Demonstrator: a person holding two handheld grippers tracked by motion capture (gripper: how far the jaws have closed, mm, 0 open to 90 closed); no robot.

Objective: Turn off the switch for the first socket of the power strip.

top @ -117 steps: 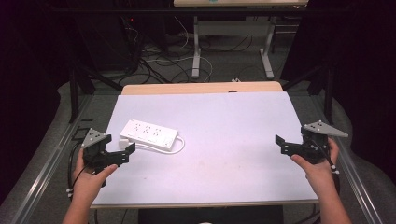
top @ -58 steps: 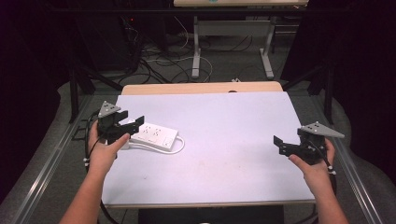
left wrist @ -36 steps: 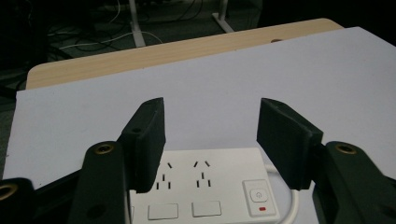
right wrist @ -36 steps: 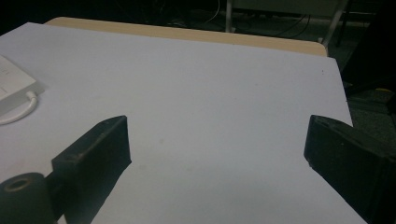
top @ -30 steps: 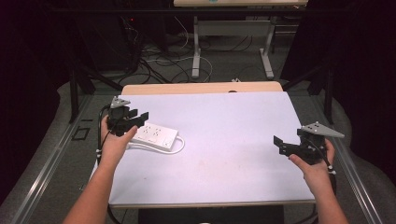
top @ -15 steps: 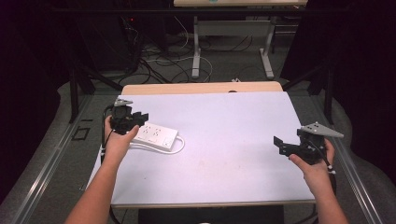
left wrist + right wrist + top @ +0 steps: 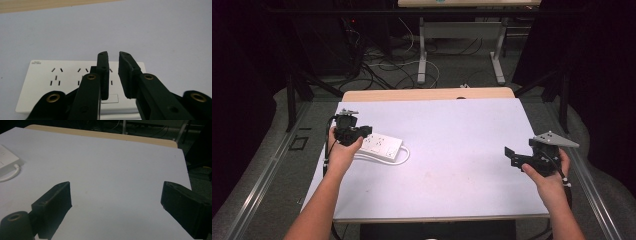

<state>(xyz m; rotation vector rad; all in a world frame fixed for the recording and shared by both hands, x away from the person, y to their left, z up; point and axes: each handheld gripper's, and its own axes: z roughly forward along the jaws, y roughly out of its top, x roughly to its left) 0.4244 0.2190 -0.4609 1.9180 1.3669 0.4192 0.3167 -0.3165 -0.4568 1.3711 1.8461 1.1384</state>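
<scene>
Hovering the left gripper (image 7: 113, 72), jaws just narrowing to a slim empty gap, over the power strip (image 7: 381, 146) near the tabletop's left edge (switch (image 7: 110, 98) below); lowering squarely. Right gripper (image 7: 115, 212) idling wide.

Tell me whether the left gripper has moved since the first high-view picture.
Yes. The left gripper has gone from the table's near left edge up and away, to the left end of the white power strip. Its jaws have just been closing, with nothing between them.
</scene>
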